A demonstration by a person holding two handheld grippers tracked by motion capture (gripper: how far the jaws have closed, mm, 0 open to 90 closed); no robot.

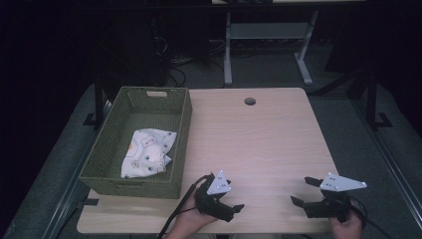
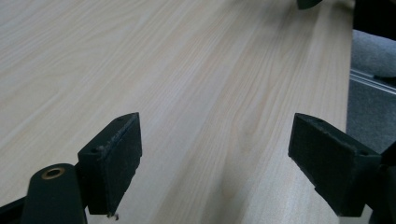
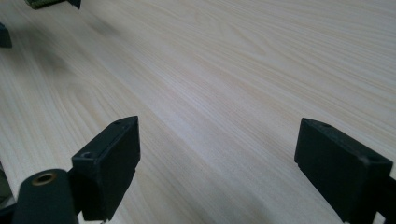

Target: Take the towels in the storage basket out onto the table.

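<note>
Resting near the table's front edge, the left gripper and right gripper are both gaping wide and holding nothing; a patterned white cloth is lying crumpled inside the green woven basket at the table's left edge, probably already dropped there, well apart from both grippers.
</note>
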